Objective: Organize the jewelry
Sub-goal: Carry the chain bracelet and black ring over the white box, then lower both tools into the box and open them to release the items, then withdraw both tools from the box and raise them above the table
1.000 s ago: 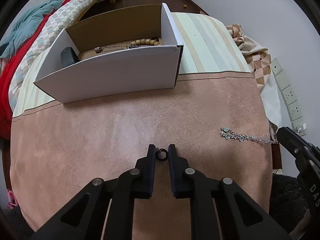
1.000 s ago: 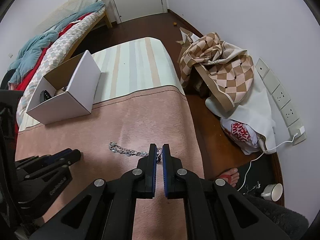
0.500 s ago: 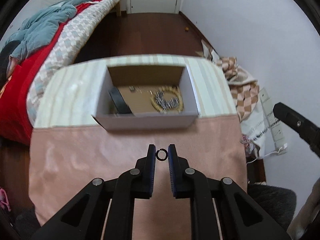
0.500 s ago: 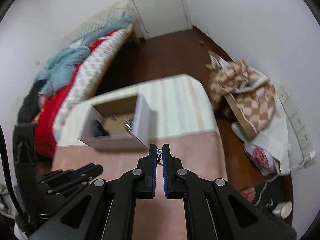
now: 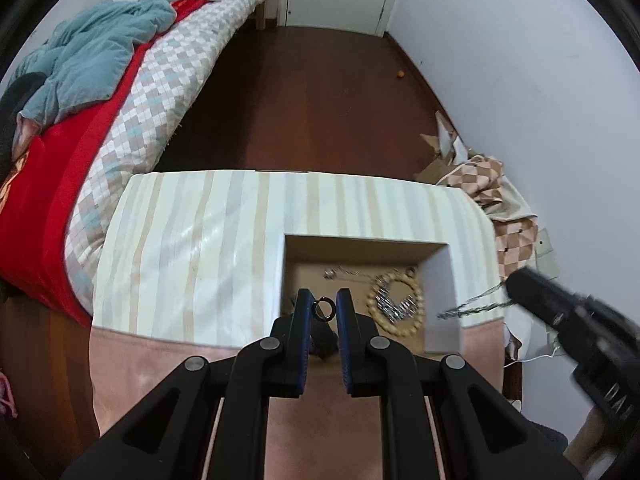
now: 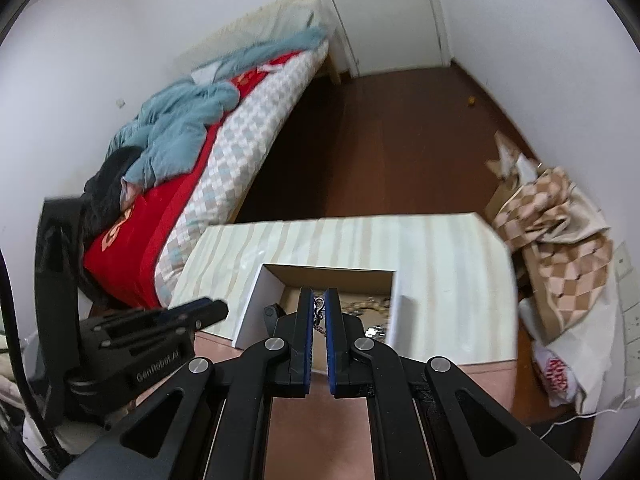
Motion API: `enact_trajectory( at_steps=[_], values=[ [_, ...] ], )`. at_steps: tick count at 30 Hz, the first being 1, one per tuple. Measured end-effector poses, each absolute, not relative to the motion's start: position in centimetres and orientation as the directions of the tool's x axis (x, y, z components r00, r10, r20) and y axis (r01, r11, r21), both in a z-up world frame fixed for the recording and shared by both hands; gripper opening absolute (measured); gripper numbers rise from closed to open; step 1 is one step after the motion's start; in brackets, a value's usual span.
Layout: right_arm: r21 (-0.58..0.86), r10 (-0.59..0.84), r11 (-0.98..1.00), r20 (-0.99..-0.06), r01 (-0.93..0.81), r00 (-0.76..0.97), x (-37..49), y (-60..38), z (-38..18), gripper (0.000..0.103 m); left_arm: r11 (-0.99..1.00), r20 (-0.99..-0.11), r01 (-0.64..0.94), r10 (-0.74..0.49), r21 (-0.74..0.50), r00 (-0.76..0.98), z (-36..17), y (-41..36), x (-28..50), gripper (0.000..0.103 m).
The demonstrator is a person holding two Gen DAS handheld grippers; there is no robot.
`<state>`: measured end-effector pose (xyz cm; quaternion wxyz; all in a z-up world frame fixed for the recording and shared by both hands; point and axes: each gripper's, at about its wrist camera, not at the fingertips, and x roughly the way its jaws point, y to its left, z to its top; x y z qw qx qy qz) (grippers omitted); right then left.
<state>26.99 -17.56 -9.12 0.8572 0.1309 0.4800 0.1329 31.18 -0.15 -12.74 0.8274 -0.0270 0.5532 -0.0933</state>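
My left gripper (image 5: 323,307) is shut on a small dark ring (image 5: 323,309) and hangs above the open white cardboard box (image 5: 440,304). Inside the box lie a beaded bracelet (image 5: 396,304), a silvery chain and a dark object near my fingers. My right gripper (image 6: 319,305) is shut on the clasp of a silver chain bracelet (image 6: 319,312), also over the box (image 6: 256,304). In the left wrist view that chain (image 5: 468,305) trails blurred from the right gripper (image 5: 516,286) beside the box's right wall. The left gripper (image 6: 208,307) shows left of the box in the right wrist view.
The box sits on a table with a striped cloth (image 5: 192,248) at the far half and a pink suede cover (image 5: 160,360) nearer me. A bed (image 5: 100,120) stands to the left, a checked cloth heap (image 6: 560,248) on the floor to the right, dark wood floor beyond.
Both grippers have risen from the pink cover and moved forward over the box, carrying the ring and the chain. The chain has left the table.
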Motion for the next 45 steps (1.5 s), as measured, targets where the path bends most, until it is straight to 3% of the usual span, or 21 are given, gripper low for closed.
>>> enact_trajectory(
  at_steps=[10,12,14,15,17,19,22,25,29,31,37,45],
  values=[
    [0.443,0.453,0.889,-0.824,-0.113,0.341,32.4,-14.8,-14.5,0.006,0.981,-0.948,0.064,-0.191,-0.181,0.252,-15.7,0.9,35.2,0.014],
    [0.500,0.502,0.863,-0.833,-0.074,0.233,33.5,-14.7,-16.7,0.007,0.981,-0.948,0.040,-0.191,-0.187,0.254,-15.8,1.3,35.3,0.027],
    [0.514,0.513,0.857,-0.845,-0.030,0.154,34.0,-15.0,-18.6,0.007,0.985,-0.946,0.037,-0.174,-0.170,0.275,-15.6,1.5,35.2,0.054],
    [0.514,0.512,0.857,-0.847,-0.024,0.141,34.0,-15.1,-19.0,0.009,0.985,-0.943,0.037,-0.169,-0.166,0.287,-15.4,1.7,35.1,0.057],
    [0.498,0.493,0.867,-0.857,-0.004,0.149,33.7,-15.9,-19.4,0.039,0.989,-0.942,0.037,-0.151,-0.146,0.299,-15.2,1.7,34.8,0.062],
    [0.504,0.497,0.863,-0.853,0.008,0.160,33.2,-16.7,-19.3,0.050,0.989,-0.941,0.033,-0.148,-0.145,0.306,-15.0,2.1,34.7,0.067],
    [0.460,0.450,0.888,-0.871,0.004,0.199,32.3,-17.6,-18.3,0.052,0.994,-0.936,0.028,-0.112,-0.109,0.333,-14.6,2.2,33.8,0.091],
    [0.349,0.338,0.937,-0.907,0.000,0.250,31.0,-18.5,-16.9,0.065,0.998,-0.930,0.027,-0.069,-0.064,0.360,-14.5,2.3,32.6,0.100],
    [0.156,0.149,0.988,-0.946,0.002,0.287,29.0,-18.6,-16.2,0.094,1.000,-0.917,0.028,-0.010,0.001,0.398,-14.7,2.0,30.4,0.102],
    [0.078,0.071,0.997,-0.954,0.011,0.292,28.0,-18.4,-16.3,0.099,0.999,-0.912,0.030,0.015,0.030,0.411,-14.9,1.7,29.2,0.102],
    [0.005,-0.012,0.999,-0.946,0.053,0.324,25.0,-18.4,-15.9,0.100,0.999,-0.905,0.034,0.020,0.038,0.425,-14.4,1.3,26.1,0.102],
    [-0.029,-0.062,0.996,-0.897,0.081,0.438,19.7,-18.2,-10.7,0.101,1.000,-0.858,0.019,0.009,0.022,0.513,-9.6,1.2,21.2,0.102]
  ],
)
